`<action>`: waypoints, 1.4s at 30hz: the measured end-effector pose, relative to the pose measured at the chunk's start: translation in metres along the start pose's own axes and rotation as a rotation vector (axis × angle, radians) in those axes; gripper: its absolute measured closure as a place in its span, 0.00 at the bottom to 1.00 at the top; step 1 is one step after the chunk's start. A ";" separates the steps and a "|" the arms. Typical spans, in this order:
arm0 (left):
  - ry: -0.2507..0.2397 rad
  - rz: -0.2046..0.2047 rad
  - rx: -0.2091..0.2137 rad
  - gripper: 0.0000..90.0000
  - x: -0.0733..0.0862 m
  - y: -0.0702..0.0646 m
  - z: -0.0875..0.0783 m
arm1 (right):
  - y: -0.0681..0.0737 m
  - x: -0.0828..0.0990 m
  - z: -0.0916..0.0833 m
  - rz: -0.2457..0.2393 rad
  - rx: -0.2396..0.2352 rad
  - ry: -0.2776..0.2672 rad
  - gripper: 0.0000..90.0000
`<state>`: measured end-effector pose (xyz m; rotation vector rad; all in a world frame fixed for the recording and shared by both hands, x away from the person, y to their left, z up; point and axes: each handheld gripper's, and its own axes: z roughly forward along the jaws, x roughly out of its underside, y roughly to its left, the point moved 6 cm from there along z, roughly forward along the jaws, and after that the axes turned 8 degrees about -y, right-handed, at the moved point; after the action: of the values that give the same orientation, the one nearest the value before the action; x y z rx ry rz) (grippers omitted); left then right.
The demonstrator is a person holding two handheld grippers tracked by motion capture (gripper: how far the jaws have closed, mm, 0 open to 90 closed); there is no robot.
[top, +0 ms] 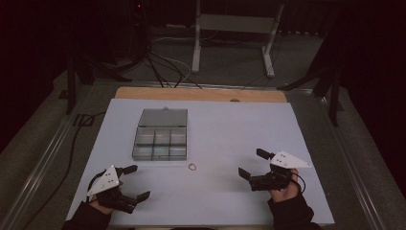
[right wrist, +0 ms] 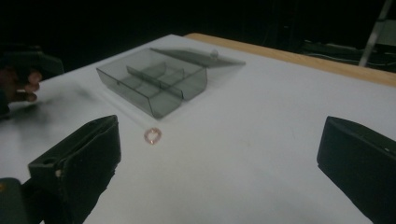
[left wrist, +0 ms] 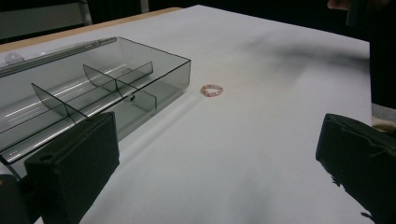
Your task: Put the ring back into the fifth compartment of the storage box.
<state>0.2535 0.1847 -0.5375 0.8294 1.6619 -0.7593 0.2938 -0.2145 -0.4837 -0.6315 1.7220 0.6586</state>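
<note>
High view: white table (top: 230, 143) amid dark room, grey floor.

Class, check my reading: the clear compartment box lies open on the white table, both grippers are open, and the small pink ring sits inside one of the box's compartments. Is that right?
Not quite. The ring lies on the table just outside the box, as the left gripper view shows. The rest stands: box open, left gripper and right gripper open.

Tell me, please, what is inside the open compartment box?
The compartment box shows bare dividers and no contents; the ring lies outside it. The left tool's jaw covers its near corner.
</note>
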 end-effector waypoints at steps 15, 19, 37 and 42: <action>-0.008 -0.007 0.014 0.01 -0.002 -0.001 0.002 | 0.013 -0.025 0.030 -0.031 -0.068 -0.002 0.00; -0.008 -0.006 0.014 0.01 -0.002 -0.001 0.002 | 0.019 -0.031 0.041 -0.049 -0.095 -0.003 0.00; -0.009 -0.008 0.023 0.01 -0.002 -0.002 0.002 | 0.051 -0.032 0.097 -0.072 -0.218 0.025 0.00; -0.010 -0.008 0.023 0.01 -0.002 -0.002 0.002 | 0.057 -0.026 0.109 -0.053 -0.237 0.056 0.00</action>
<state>0.2537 0.1815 -0.5357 0.8346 1.6509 -0.7884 0.3331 -0.0951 -0.4755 -0.8649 1.6863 0.8220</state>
